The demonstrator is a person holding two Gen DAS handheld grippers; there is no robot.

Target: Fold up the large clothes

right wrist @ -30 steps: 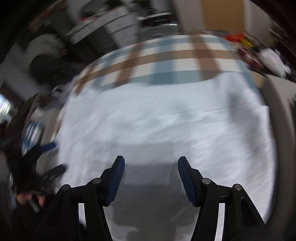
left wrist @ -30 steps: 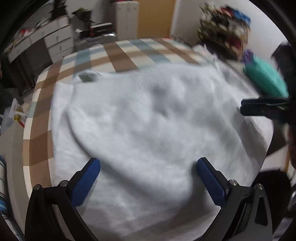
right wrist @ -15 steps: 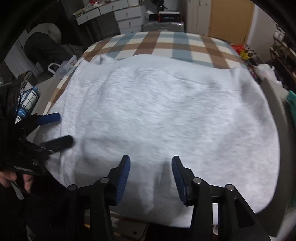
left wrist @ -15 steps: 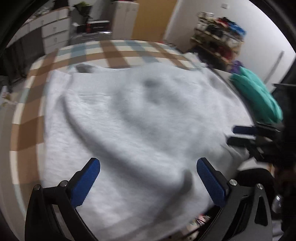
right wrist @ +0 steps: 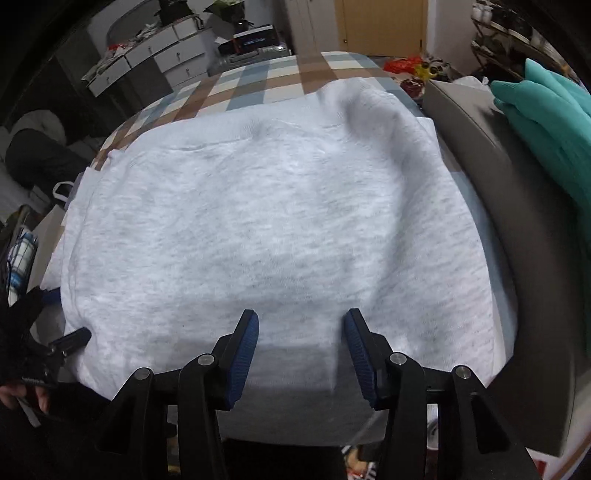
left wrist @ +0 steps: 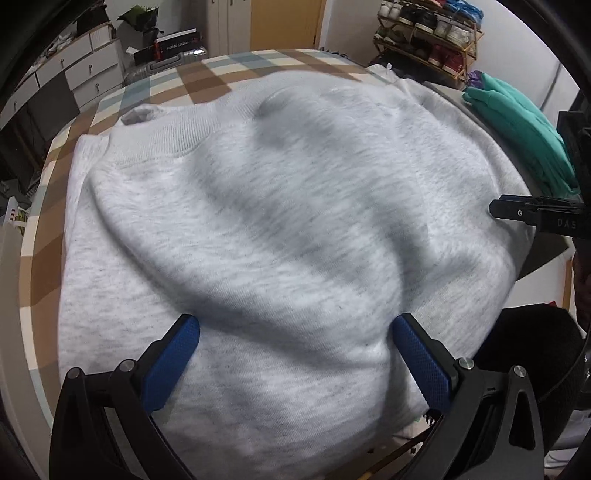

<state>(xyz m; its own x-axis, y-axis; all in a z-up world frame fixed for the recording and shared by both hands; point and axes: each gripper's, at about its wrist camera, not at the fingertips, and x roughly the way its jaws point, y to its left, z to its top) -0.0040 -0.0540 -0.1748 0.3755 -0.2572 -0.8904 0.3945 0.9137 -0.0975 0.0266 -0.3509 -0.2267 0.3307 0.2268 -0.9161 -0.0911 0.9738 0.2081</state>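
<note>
A large light-grey sweatshirt (left wrist: 288, 229) lies spread over a checked table (left wrist: 155, 88), wrinkled, its ribbed band at the far side. It fills the right wrist view too (right wrist: 266, 229). My left gripper (left wrist: 295, 332) is open wide and empty just above the near part of the sweatshirt. My right gripper (right wrist: 301, 328) is open and empty over the sweatshirt's near edge. The right gripper shows at the right edge of the left wrist view (left wrist: 532, 214). The left gripper shows at the left edge of the right wrist view (right wrist: 55, 347).
A folded teal garment (left wrist: 524, 125) lies on a grey surface (right wrist: 517, 206) to the right. White drawers (right wrist: 155, 59), a shoe rack (left wrist: 428, 33) and a yellow door (right wrist: 384, 26) stand behind. The checked tablecloth (right wrist: 251, 85) is bare at the far end.
Both grippers pulled back toward the near edge and the views steadied. The right gripper's jaws opened a little wider. The sweatshirt stays spread on the table.
</note>
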